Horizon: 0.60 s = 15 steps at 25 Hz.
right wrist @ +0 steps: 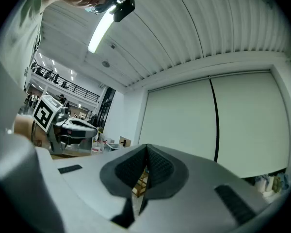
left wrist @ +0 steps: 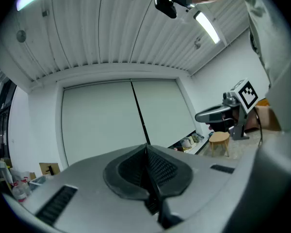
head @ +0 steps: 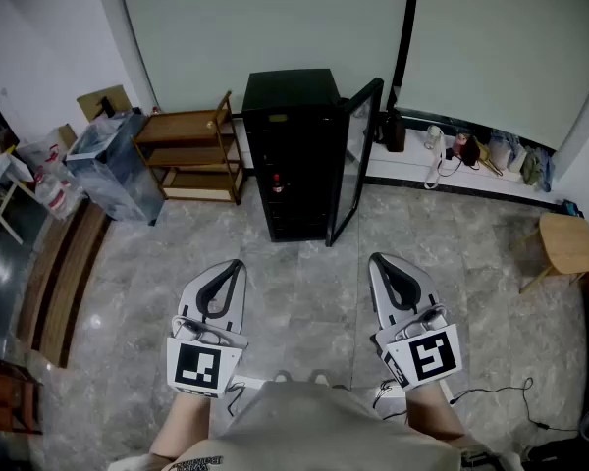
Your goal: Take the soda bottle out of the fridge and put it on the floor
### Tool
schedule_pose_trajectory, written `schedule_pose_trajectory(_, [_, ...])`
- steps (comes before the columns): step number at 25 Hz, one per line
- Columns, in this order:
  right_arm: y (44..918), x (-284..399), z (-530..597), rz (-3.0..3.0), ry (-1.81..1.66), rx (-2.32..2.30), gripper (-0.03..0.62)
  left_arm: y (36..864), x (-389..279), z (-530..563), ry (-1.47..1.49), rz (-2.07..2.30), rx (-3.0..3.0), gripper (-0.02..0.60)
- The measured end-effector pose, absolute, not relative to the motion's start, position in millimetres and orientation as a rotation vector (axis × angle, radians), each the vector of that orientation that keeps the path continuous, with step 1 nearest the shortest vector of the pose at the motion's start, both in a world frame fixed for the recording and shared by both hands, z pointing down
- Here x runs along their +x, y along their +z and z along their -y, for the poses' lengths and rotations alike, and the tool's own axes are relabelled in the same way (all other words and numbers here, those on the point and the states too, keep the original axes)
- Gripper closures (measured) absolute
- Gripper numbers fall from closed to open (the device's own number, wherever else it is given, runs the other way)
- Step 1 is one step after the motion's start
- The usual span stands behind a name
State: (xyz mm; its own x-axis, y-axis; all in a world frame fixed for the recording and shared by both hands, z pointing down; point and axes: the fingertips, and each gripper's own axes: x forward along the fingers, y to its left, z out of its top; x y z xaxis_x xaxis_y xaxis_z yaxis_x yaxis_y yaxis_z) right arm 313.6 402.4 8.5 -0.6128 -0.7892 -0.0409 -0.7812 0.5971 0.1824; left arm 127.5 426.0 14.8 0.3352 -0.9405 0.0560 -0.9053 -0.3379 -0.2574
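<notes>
A small black fridge point(head: 294, 155) stands across the floor ahead, its glass door point(head: 358, 160) swung open to the right. Inside it a bottle with a red cap point(head: 277, 184) shows on a shelf. My left gripper point(head: 238, 265) and right gripper point(head: 377, 260) are held low near my body, well short of the fridge, both pointing toward it. Both are shut with nothing between the jaws. In the left gripper view the pads point(left wrist: 146, 166) meet and tilt up toward the wall and ceiling. The right gripper view shows the same, pads point(right wrist: 146, 166) together.
A wooden shelf rack point(head: 188, 153) stands left of the fridge, with a plastic-covered bin point(head: 113, 165) and bags beside it. Bottles and clutter line the low ledge point(head: 471, 155) at the right. A wooden stool point(head: 567, 245) stands at the far right. A cable point(head: 491, 392) lies on the tile floor.
</notes>
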Motion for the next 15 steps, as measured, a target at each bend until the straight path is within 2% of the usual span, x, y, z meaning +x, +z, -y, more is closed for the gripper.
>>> schedule_pose_trajectory(15, [30.9,350.2,-371.0,2.774,-0.226,1.354,0.599,34.5,150.9,-404.4,-0.346,-1.737,-2.381,0.574])
